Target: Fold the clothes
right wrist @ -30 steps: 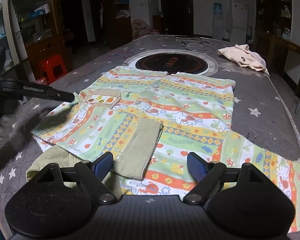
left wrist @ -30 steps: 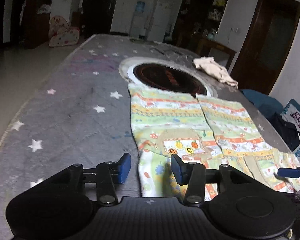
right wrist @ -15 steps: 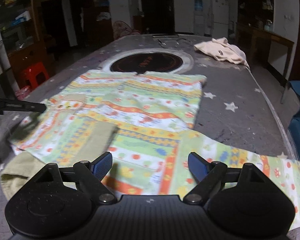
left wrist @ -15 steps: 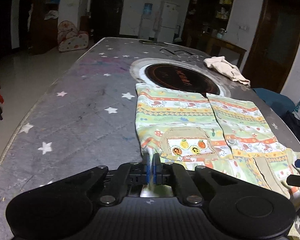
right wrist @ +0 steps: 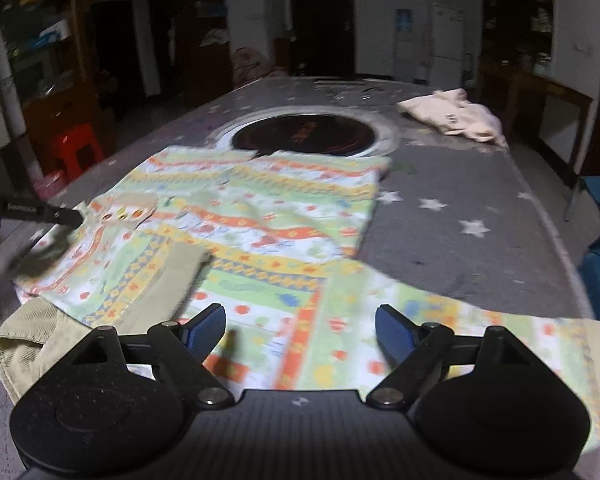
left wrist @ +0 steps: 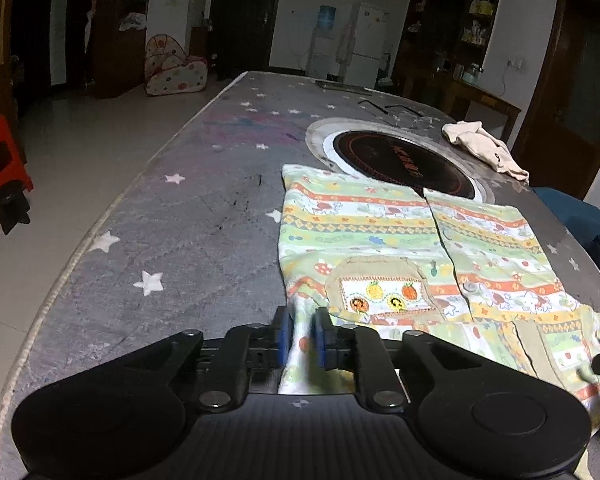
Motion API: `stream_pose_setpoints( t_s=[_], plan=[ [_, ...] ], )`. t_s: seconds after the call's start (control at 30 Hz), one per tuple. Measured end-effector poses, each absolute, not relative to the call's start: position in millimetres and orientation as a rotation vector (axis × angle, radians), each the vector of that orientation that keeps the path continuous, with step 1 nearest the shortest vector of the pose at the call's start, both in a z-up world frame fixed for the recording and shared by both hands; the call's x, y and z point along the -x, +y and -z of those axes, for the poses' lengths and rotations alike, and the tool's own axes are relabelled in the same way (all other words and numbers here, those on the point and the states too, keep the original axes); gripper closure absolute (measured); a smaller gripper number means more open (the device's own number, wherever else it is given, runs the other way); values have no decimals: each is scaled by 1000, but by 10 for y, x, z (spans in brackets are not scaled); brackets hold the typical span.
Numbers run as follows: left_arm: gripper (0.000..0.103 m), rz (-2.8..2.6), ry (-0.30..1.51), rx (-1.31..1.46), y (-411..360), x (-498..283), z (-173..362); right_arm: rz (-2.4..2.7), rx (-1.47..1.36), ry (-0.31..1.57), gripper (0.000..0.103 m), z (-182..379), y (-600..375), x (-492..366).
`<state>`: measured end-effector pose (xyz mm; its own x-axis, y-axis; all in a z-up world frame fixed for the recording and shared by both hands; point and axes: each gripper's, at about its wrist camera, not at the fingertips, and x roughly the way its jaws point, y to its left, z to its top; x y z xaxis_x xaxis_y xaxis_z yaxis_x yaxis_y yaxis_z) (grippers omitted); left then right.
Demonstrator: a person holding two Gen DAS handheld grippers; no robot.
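Note:
A child's patterned green, orange and white jacket [left wrist: 400, 236] lies spread on the grey star-print table [left wrist: 204, 224]. My left gripper [left wrist: 300, 334] is shut on a fold of the jacket's sleeve at its near left edge. In the right wrist view the jacket [right wrist: 268, 216] lies flat with its right sleeve [right wrist: 480, 332] stretched out to the right. My right gripper [right wrist: 300, 330] is open and empty just above the jacket's near part. The left gripper's finger [right wrist: 40, 212] shows at the far left of that view.
A round black cooktop [left wrist: 404, 164] is set in the table beyond the jacket. A cream garment [left wrist: 484, 148] lies at the far right. A khaki cuff [right wrist: 24, 344] lies at the near left. A red stool [right wrist: 78, 152] stands off the table's left side.
My left gripper closed on the jacket's sleeve edge and lifted the fold a little. My right gripper moved right over the jacket and stayed open.

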<state>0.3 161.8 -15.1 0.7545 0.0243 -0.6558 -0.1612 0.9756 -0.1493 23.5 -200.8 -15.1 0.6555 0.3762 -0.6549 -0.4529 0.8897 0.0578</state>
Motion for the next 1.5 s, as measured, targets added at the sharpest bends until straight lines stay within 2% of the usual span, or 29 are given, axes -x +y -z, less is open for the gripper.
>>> stream_pose_setpoints(
  t_s=[0.13,0.17,0.23,0.4,0.5,0.73,0.87,1.17,1.27,1.5],
  plan=[
    [68,-95,684,205,1586,44,67,-363,107,725,25,122,-2311,-167],
    [58,-96,679,202,1569,58,44,-337,105,729,25,126,-2386,-149],
    [51,-99,670,194,1535,84,7,-282,82,741,26,135,-2534,-112],
    [49,-73,660,186,1441,122,-63,-157,26,758,30,188,-2912,-59],
    [41,-62,656,186,1384,134,-91,-86,9,766,33,227,-3071,-46],
    [35,-50,656,190,1334,149,-94,15,-14,762,38,290,-3248,-83],
    [33,-44,657,192,1325,177,-87,39,-31,747,42,293,-3273,-108],
    [30,-23,651,197,1268,233,-100,82,-76,706,42,247,-3384,-71],
    [26,-17,648,203,1253,238,-107,96,-78,712,42,223,-3433,-40],
    [26,14,649,193,1143,235,-111,119,-113,749,46,335,-3541,-74]
  ],
)
